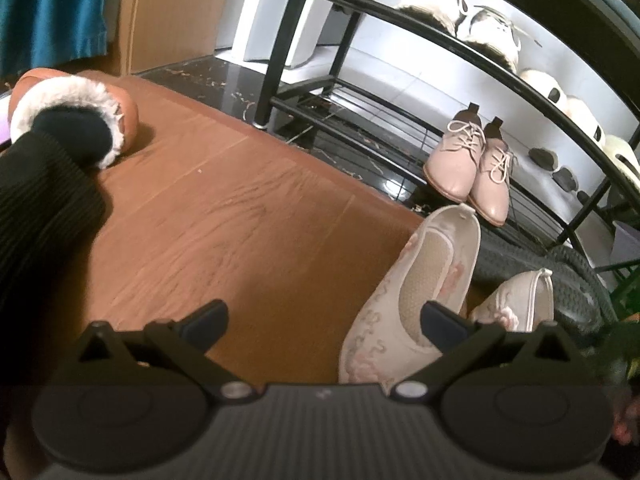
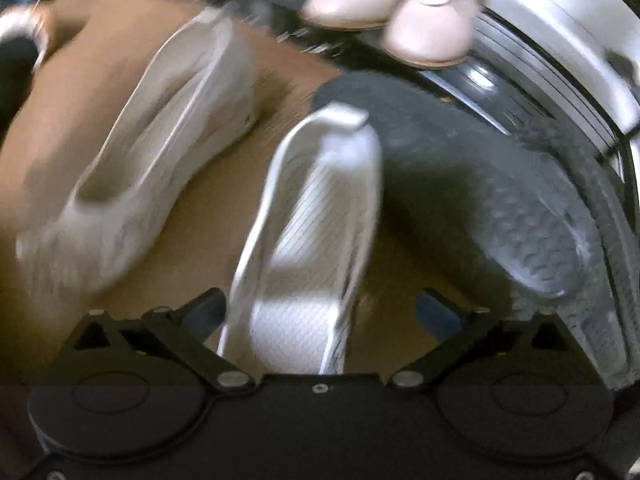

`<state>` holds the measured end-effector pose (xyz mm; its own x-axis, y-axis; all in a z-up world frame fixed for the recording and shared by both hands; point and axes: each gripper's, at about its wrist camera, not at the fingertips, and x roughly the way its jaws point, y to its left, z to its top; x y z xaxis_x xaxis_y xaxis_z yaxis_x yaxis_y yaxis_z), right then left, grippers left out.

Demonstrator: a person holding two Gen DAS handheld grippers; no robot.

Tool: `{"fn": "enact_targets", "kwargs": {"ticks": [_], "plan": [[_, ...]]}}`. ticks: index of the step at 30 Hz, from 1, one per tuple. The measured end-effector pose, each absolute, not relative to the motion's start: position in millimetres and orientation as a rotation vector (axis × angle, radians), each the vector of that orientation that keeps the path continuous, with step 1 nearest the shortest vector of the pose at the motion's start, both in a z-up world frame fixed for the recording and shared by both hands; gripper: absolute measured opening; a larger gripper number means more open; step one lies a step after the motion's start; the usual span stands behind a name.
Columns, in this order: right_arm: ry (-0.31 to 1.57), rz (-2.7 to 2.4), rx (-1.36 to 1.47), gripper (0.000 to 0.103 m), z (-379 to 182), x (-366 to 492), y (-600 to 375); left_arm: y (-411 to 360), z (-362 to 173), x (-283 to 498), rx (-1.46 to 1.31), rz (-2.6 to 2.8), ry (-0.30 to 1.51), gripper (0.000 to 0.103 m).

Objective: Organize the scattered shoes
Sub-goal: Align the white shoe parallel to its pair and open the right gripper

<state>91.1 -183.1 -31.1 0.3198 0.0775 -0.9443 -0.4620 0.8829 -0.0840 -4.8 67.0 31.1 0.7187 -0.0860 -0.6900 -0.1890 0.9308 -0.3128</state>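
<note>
Two white embroidered flat shoes lie on the wooden floor. In the left wrist view one flat lies ahead on the right, and the other flat lies further right. My left gripper hangs open above the floor with nothing between its fingers; its right finger overlaps the nearer flat in the picture. In the blurred right wrist view my right gripper is open, with one flat lying lengthwise between its fingers. The left pad is close to the shoe's edge and the right pad stands clear. The second flat lies to the left.
A black metal shoe rack stands behind; a pink lace-up pair is on its bottom shelf and furry shoes are higher up. A dark ribbed slipper or mat lies right of the flats. A person's foot in a fur-lined brown slipper is at the left.
</note>
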Motion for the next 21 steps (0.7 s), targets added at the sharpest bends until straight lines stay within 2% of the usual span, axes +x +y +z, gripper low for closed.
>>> {"fn": "enact_targets", "kwargs": {"ticks": [1,2,3,6,13,21], "plan": [[1.245,0.346,-0.355,0.095,-43,86,-184,67,31,-5,-0.379,0.056,0.771,0.102],[1.249,0.342,-0.347,0.085,-44,84,-191,67,32,-5,-0.377,0.054,0.769,0.102],[1.266,0.336,-0.253,0.079,-51,81,-199,66,32,-6,-0.373,0.051,0.767,0.102],[1.245,0.272,-0.182,0.072,-51,79,-200,67,33,-7,-0.369,0.048,0.761,0.102],[1.196,0.206,0.051,0.070,-41,95,-187,67,33,-6,-0.378,0.052,0.763,0.102],[1.189,0.097,0.128,0.070,-39,115,-157,74,33,-5,-0.399,0.074,0.756,0.102]]}}
